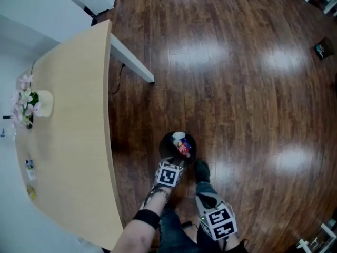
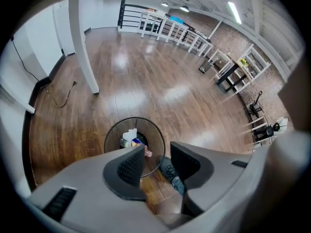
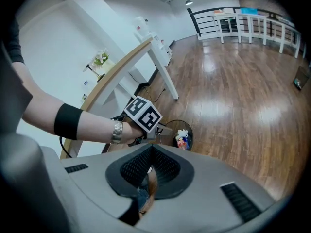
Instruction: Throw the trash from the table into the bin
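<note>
A round black wire bin stands on the wooden floor beside the table, with a white crumpled paper and a colourful wrapper inside it. My left gripper hangs just over the bin's near rim. In the left gripper view the left gripper is open, nothing sits between its pads, and the bin lies below them. My right gripper is held back near the person's legs. Its jaws are shut and empty. On the light wooden table, two small objects lie near the left edge.
A cream pot of pink flowers stands on the table's far left. A white table leg slants to the floor, with a dark cable beside it. The person's shoe is right of the bin. White railings stand far off.
</note>
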